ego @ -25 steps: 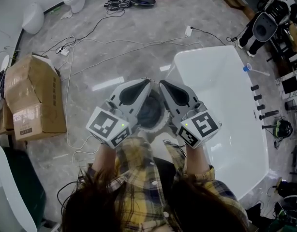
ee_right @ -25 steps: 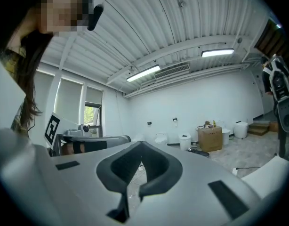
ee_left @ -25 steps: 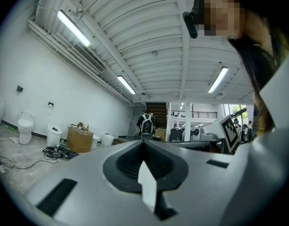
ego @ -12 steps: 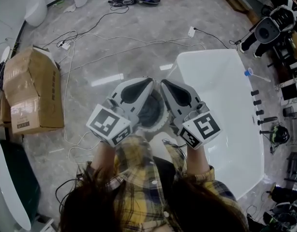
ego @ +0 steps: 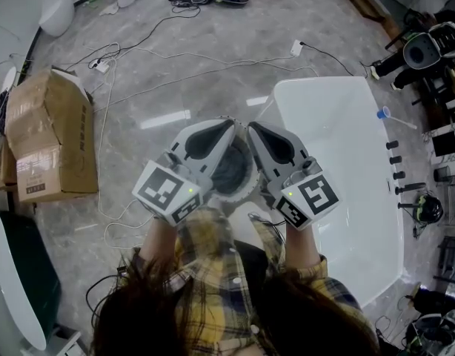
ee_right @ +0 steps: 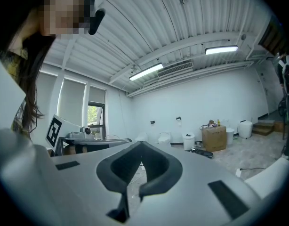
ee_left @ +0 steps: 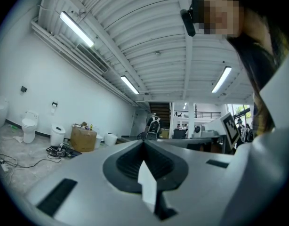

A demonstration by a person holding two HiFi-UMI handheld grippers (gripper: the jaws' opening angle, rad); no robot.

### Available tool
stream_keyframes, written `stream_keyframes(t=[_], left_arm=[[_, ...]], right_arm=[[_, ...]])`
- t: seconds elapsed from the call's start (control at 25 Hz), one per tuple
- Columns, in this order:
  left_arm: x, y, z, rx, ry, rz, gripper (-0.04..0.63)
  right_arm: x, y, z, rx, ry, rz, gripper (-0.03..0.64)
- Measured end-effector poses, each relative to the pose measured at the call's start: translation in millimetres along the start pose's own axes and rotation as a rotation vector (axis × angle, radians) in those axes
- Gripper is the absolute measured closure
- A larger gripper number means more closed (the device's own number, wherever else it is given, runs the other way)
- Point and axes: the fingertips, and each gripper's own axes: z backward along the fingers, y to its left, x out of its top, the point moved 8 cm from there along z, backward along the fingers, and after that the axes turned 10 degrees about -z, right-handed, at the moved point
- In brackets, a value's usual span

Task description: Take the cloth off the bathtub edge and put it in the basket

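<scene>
Gleaming white bathtub (ego: 339,147), marbled grey floor (ego: 175,80)

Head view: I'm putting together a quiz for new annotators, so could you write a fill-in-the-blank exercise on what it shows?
1. The left gripper and the right gripper, held side by side, both have their jaws ____.
2. The white bathtub lies on the ____ side of the view.
3. The open box on the floor at the view's left is made of ____.

Missing words: shut; right; cardboard.
</scene>
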Motion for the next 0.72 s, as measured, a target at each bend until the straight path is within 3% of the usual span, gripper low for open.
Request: stream_keyframes(t=[0.72], left_arm=[[-7.5, 5.7, 0.4, 0.004, 0.012, 0.021, 0.578]], right_arm=[[-6.7, -3.6, -4.9, 0.008, 0.031, 0.007, 0.601]])
